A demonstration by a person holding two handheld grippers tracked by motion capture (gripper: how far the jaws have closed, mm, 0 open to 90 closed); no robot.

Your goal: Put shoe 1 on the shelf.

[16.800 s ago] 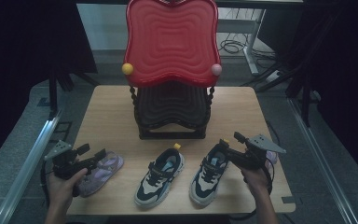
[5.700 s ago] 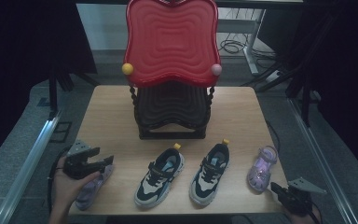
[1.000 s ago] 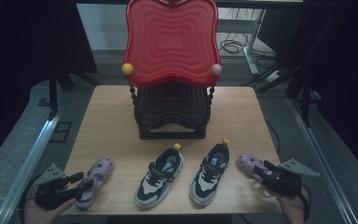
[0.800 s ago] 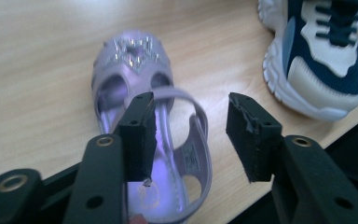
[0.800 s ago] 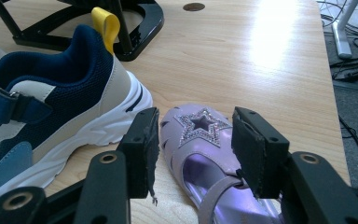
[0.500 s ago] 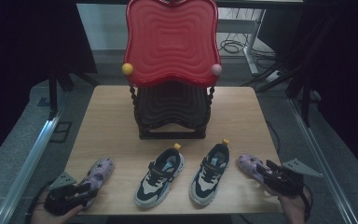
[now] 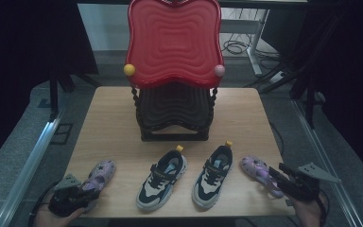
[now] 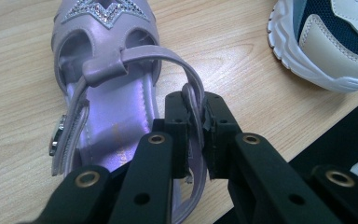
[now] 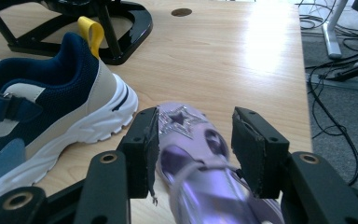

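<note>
A lilac sandal (image 7: 100, 174) lies at the table's front left; in the left gripper view its heel strap (image 8: 193, 100) is pinched between the jaws of my left gripper (image 8: 196, 123), which is shut on it. My left gripper (image 7: 73, 198) sits at the table's near edge. A second lilac sandal (image 7: 259, 171) lies at the front right. My right gripper (image 9: 193, 140) is open, its jaws on either side of that sandal (image 9: 200, 154). In the high view my right gripper (image 7: 283, 182) reaches in from the right. Two navy and white sneakers (image 7: 163, 177) (image 7: 213, 175) stand between the sandals.
A black stand (image 7: 175, 111) holding a red wavy-edged tray (image 7: 172, 42) upright occupies the table's middle back. The wooden table (image 7: 246, 113) has bare room on both sides of the stand. Cables (image 9: 335, 70) lie on the floor to the right.
My left gripper has slid right along the near edge and closed on the left sandal's strap. My right gripper has stayed around the right sandal.
</note>
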